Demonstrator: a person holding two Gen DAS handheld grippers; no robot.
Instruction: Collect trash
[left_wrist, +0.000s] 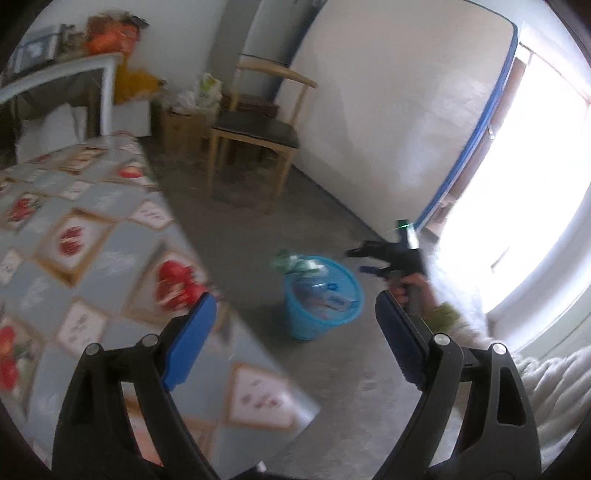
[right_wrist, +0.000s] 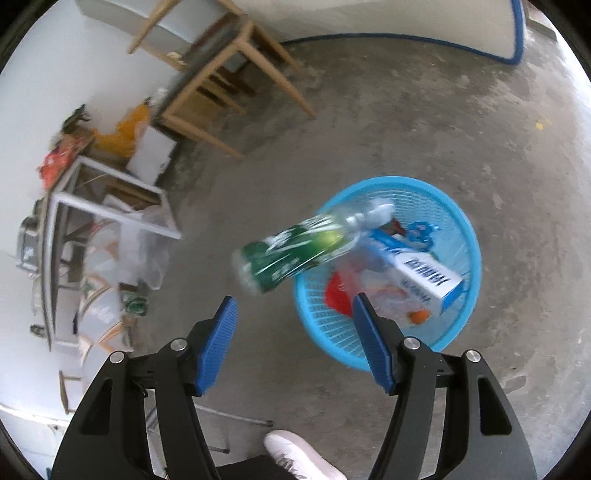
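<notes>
Jaws on both grippers spread, gripping nothing; blurred green-labelled clear bottle (right_wrist: 308, 248) tilts over blue mesh basket (right_wrist: 466, 236).

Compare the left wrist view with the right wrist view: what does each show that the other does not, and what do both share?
Only the left wrist view shows the patterned tablecloth, the bright window and the right gripper from outside. Only the right wrist view shows the green-labelled bottle in the air over the basket rim, the blue-and-white carton and a white shoe. Both show the blue basket, the wooden chair and the concrete floor.
</notes>
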